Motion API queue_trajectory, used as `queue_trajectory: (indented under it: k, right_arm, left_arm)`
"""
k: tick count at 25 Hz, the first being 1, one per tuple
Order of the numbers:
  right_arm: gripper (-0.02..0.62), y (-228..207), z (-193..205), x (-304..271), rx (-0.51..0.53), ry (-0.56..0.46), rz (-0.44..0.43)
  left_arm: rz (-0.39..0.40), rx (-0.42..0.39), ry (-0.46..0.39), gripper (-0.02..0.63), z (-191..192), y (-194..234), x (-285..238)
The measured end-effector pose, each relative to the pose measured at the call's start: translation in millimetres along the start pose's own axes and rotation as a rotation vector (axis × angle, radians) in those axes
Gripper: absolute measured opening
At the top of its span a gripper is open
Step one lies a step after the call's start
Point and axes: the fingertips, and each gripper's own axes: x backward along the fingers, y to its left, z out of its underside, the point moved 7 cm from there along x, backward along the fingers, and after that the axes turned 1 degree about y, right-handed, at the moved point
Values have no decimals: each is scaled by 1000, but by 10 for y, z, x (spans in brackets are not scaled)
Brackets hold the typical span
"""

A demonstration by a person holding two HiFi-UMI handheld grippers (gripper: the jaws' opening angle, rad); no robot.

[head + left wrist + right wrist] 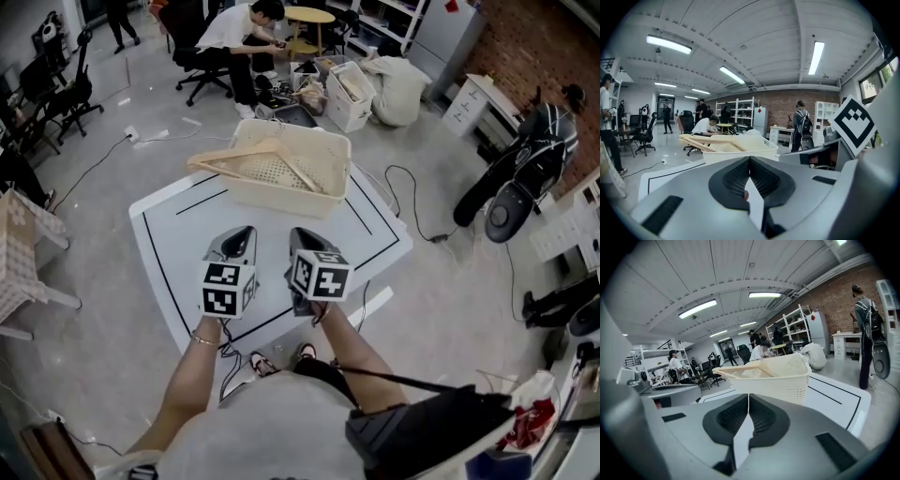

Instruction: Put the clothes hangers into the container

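A cream plastic basket (305, 169) stands at the far side of the white table (187, 244). Wooden clothes hangers (246, 159) lie in it, their ends poking out over its left rim. Both grippers hover side by side over the table's near part, well short of the basket. My left gripper (246, 231) is shut with nothing in it, and so is my right gripper (298, 232). In the left gripper view the closed jaws (750, 158) point at the basket (754, 149) and hangers (710, 139). The right gripper view shows its jaws (748, 394) closed before the basket (787, 378) and hangers (745, 370).
The table carries a black rectangle outline. A person sits on an office chair (239, 42) beyond the table, with boxes and bags (352, 94) nearby. A cable (412, 202) runs over the floor at right, near a parked scooter (516, 178). A lattice chair (19, 258) stands at left.
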Motion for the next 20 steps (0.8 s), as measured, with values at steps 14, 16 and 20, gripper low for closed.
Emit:
queue_trajectory:
  k: [14,16,20]
  right_arm:
    - [21,-304,59,124,18,20,-24]
    - [21,-338,16,159,40,14,-32]
    - [18,-415,-46,210,84,19,-39]
  left_arm:
    - [-101,58,63,12,116,-300,-146]
    - [-109,64,60,12,98,-356,-167]
    - [-119,69,57,12,80,-494,-211]
